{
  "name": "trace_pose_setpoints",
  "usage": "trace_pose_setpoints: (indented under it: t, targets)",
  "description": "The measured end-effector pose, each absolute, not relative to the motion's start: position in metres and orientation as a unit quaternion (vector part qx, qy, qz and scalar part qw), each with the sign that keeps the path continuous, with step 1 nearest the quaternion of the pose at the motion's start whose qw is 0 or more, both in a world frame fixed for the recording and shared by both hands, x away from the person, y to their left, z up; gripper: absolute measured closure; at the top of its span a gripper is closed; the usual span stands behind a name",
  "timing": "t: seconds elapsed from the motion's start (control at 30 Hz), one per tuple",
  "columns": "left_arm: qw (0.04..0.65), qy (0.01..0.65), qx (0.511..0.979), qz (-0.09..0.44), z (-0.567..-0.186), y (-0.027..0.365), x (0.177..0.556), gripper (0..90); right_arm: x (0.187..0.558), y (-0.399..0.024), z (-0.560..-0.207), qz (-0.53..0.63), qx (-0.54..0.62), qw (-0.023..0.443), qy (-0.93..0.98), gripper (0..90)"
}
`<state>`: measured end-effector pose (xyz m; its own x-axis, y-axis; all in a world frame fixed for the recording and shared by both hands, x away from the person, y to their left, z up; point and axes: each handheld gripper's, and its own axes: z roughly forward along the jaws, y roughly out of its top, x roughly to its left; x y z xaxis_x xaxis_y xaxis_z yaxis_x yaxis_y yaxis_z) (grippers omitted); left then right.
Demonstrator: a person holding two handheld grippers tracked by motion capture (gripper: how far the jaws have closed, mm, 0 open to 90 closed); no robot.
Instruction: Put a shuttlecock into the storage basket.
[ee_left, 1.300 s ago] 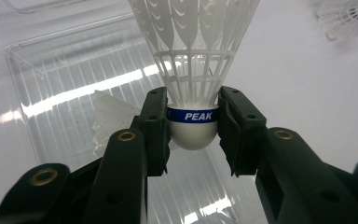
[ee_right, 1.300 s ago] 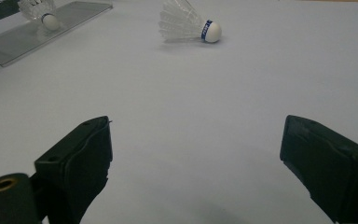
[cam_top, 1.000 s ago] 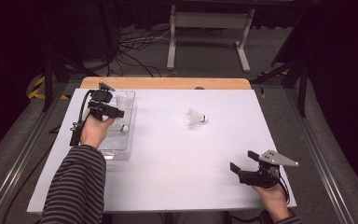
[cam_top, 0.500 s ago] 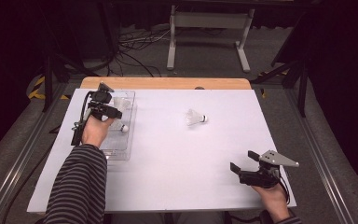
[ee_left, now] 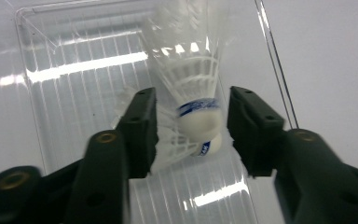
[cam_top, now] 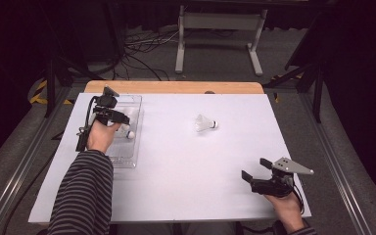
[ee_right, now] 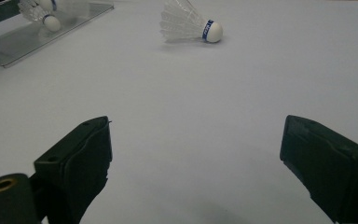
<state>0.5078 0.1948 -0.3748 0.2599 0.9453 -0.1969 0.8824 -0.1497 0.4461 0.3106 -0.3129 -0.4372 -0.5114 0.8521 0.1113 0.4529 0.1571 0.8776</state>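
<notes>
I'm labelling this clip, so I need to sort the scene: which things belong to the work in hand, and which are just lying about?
Part of the job:
- left gripper, jaws just opening around a shuttlecock
- clear tray under it, another shuttlecock lying in it
- loose shuttlecock on the white table
- right gripper, open

Just lying about:
- white metal stand and cables on the floor

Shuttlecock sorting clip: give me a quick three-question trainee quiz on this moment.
1. True or false: the left gripper clamps the shuttlecock between its jaws.
2. Where does the loose shuttlecock lie? A in the clear tray; B on the white table; C in the right gripper.
3. How many shuttlecocks show over the tray in the left gripper view?

Key: 1 false, the jaws have just been opening, with gaps beside the cork; 2 B; 3 two.
</notes>
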Motion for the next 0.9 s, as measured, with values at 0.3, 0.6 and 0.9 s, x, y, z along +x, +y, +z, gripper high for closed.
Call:
trace_pose_setpoints:
  t: [0.3,0.6,0.9]
  targets:
    - [0.245,0.592,0.764,0.082,-0.37,0.192,0.502,39.6,0.311,-0.313,-0.437,0.471,0.446,0.212,0.731,9.7]
    - [0.259,0.582,0.764,0.1,-0.361,0.195,0.491,33.6,0.31,-0.313,-0.437,0.471,0.446,0.213,0.731,9.7]
    - [0.27,0.569,0.768,0.113,-0.356,0.195,0.48,30.2,0.31,-0.313,-0.436,0.471,0.446,0.215,0.73,9.8]
